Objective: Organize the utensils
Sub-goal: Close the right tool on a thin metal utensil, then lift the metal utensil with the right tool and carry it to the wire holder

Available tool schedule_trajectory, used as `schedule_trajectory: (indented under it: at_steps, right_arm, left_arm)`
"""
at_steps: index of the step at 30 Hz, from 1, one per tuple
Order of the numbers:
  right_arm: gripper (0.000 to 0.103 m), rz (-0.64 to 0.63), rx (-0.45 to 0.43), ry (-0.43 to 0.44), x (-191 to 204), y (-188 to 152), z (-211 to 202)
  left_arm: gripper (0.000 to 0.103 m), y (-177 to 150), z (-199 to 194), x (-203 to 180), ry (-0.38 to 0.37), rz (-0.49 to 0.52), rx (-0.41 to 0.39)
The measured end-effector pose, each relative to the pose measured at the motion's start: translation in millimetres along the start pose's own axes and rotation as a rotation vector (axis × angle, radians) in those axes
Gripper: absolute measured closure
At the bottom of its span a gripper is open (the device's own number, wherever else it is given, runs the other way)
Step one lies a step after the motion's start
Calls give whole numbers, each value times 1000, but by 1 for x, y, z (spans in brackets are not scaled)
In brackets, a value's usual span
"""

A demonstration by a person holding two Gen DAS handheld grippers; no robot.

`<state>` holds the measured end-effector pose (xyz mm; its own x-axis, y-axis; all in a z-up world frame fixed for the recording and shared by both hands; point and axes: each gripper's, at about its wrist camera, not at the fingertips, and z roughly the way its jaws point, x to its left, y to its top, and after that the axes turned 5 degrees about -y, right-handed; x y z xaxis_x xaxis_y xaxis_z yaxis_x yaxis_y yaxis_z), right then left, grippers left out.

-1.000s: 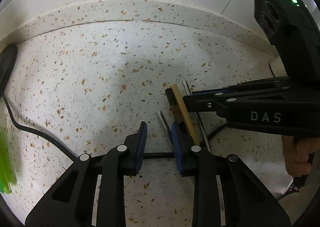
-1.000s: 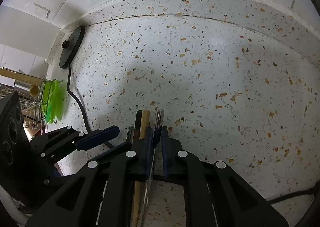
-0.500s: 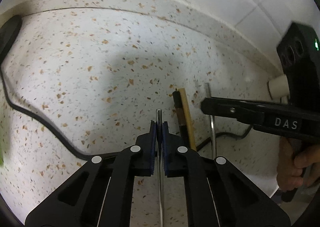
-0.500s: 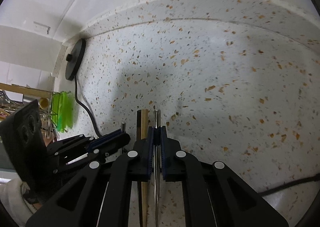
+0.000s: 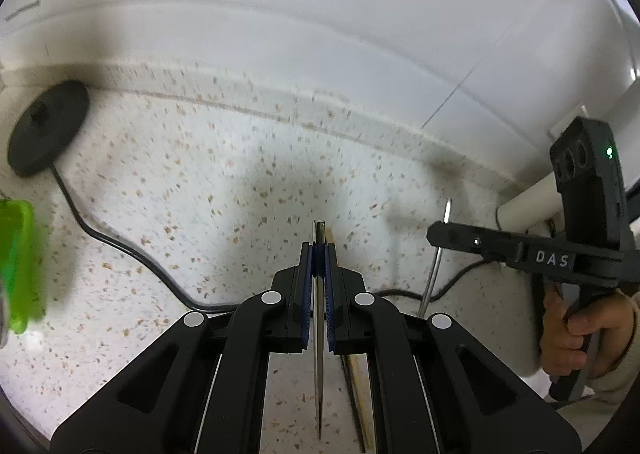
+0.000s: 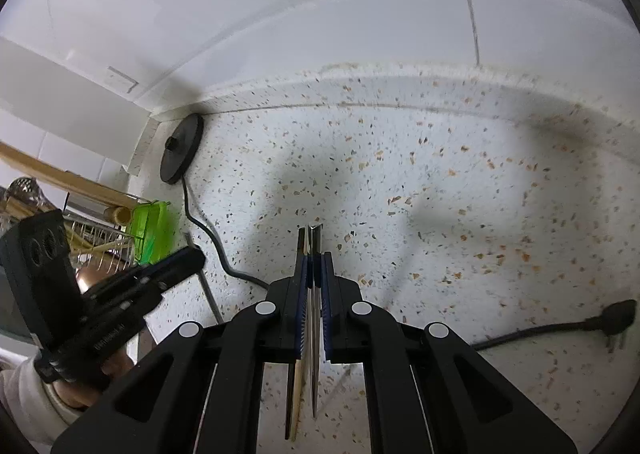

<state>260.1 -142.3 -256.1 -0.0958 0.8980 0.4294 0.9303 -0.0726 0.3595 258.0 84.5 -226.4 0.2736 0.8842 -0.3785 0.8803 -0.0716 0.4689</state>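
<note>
My left gripper point(image 5: 319, 250) is shut on a slim metal utensil point(image 5: 319, 354) and holds it above the speckled counter point(image 5: 224, 190). A wooden-handled and a black utensil point(image 5: 358, 394) show below it, at its right. My right gripper point(image 6: 312, 260) is shut on a metal utensil point(image 6: 315, 366) with a wooden chopstick point(image 6: 297, 394) beside it, raised above the counter point(image 6: 440, 194). The right gripper also shows in the left wrist view point(image 5: 436, 233), holding its metal utensil point(image 5: 434, 262). The left gripper shows at the left of the right wrist view point(image 6: 192, 256).
A black round kettle base point(image 6: 181, 148) with its cord point(image 6: 212, 238) sits by the back wall. A plug point(image 6: 616, 320) lies at the right. A green item point(image 6: 154, 230) and a wire rack point(image 6: 94, 242) with utensils stand at the left. White tiled wall behind.
My left gripper shut on the metal utensil and lifted it. Both grippers rose from the counter and tilted up toward the wall, each carrying its utensil.
</note>
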Motion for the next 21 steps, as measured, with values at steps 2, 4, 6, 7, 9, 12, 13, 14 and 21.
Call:
schedule_trajectory:
  at_steps: [2, 4, 6, 7, 9, 12, 13, 14, 21]
  right_arm:
    - [100, -17, -18, -8, 2, -3, -9]
    - [100, -37, -40, -16, 7, -6, -17]
    - [100, -45, -53, -15, 8, -9, -24]
    - [100, -44, -56, -12, 8, -10, -26]
    - [100, -46, -64, -18, 9, -13, -30]
    - [100, -59, -84, -24, 12, -18, -38]
    - [100, -65, -91, -26, 13, -20, -41]
    - [100, -70, -96, -27, 14, -21, -43]
    - [100, -124, -146, -47, 26, -29, -59]
  left_arm:
    - [98, -2, -14, -3, 9, 13, -41]
    - [98, -3, -23, -8, 18, 24, -63]
    - [98, -5, -28, -13, 32, 36, -87]
    - [98, -6, -32, -15, 33, 42, -97]
    - [98, -9, -41, -18, 39, 49, -117]
    - [98, -14, -51, -22, 71, 69, -146]
    - [98, -16, -55, -23, 71, 74, -157]
    - [98, -17, -58, -24, 70, 76, -163]
    - [98, -29, -81, -24, 87, 75, -215]
